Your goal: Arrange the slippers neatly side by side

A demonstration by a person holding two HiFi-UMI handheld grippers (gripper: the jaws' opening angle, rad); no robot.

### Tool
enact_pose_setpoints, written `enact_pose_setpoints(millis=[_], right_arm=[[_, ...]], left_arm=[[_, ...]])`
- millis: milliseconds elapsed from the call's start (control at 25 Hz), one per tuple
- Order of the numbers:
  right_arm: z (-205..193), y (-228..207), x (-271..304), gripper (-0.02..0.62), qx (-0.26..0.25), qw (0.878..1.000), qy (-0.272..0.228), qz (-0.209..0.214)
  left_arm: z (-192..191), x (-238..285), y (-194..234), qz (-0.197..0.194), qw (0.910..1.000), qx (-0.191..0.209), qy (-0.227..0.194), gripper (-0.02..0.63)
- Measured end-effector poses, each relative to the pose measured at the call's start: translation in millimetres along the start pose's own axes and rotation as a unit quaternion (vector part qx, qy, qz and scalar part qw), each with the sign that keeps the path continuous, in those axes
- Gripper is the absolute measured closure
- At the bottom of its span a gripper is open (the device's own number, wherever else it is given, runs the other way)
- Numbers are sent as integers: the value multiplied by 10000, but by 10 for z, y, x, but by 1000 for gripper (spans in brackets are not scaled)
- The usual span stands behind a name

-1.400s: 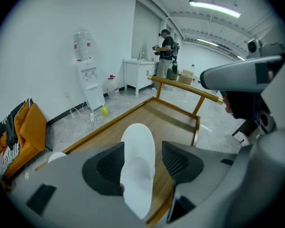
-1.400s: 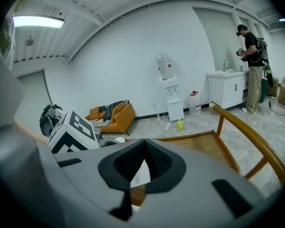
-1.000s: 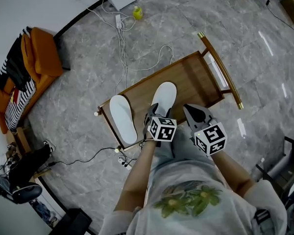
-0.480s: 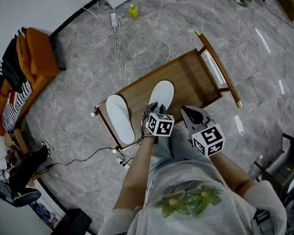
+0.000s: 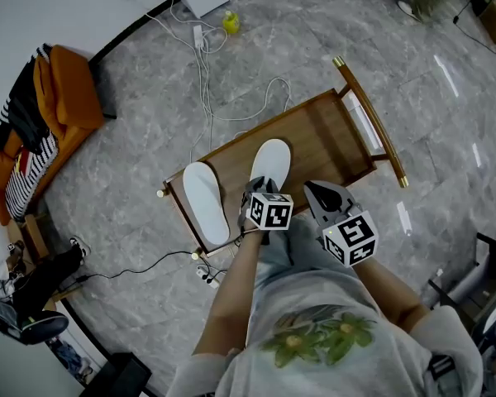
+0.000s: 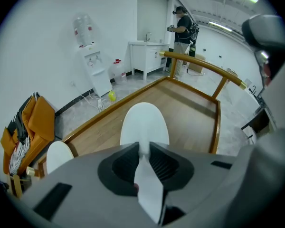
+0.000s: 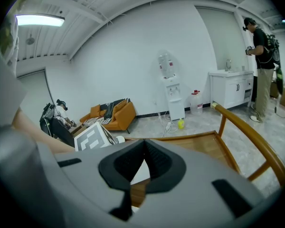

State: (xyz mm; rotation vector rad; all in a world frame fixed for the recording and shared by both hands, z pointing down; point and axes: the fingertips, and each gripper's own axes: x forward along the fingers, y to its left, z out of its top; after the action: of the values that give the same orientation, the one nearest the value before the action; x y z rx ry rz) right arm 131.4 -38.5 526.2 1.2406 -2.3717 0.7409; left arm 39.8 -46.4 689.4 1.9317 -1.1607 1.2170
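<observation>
**While the left slipper (image 5: 207, 201) lies at the bench's (image 5: 322, 131) left end, the middle slipper (image 5: 271, 160) is pinched**

The left gripper (image 6: 143, 147), jaws just closing, clamps the middle slipper's heel. The right gripper (image 7: 143, 142), alongside, is clenched empty.

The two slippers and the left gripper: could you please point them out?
Gripped slipper (image 5: 272, 157), head view, its middle.
Free slipper (image 5: 207, 201), head view, its middle.
Left gripper (image 5: 261, 187), head view, between fingertips; its jaws have just been closing on the gripped slipper.
</observation>
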Motion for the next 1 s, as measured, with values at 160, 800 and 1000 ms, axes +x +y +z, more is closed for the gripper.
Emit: enact_pose_setpoints(millis=[160, 800, 1000], right_arm=[[45, 33, 25, 589, -49, 10000, -7, 74], [159, 279, 311, 589, -259, 9980, 36, 569], [153, 367, 395, 589, -332, 9971, 83, 685]], left_arm=[[5, -43, 79, 172, 9997, -184, 5, 531], [-219, -279, 539, 654, 9836, -1682, 24, 529], [-320, -293, 639, 712, 9777, -1977, 53, 525]])
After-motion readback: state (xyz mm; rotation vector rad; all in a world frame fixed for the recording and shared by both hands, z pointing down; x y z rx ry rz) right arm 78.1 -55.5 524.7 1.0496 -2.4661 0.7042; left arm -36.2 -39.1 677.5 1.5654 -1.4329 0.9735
